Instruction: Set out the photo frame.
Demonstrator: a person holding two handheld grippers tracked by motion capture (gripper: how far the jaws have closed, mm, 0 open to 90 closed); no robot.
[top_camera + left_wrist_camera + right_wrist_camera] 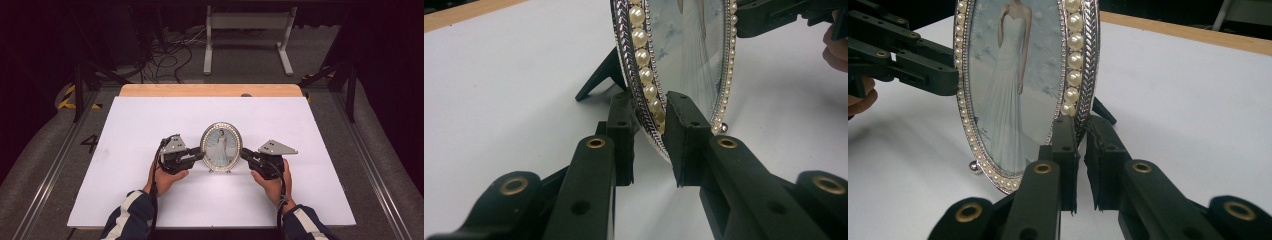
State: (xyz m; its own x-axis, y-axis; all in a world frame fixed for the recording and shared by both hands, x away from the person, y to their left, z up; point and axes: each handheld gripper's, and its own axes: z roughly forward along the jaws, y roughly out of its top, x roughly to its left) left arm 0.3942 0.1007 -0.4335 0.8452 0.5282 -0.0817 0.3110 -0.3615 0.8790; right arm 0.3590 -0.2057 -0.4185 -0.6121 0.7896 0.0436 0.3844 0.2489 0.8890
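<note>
White worktop (150, 190) under dim room, oval pearl-rimmed photo frame (221, 147) upright at centre, left tool (199, 156) clamped on its left rim, right tool (245, 155) clamped on right rim.

The high view is looking forward and down from above the near edge. Each gripper view is looking in close along its jaws from opposite sides, sharing the oval frame (221, 147) between them.
</note>
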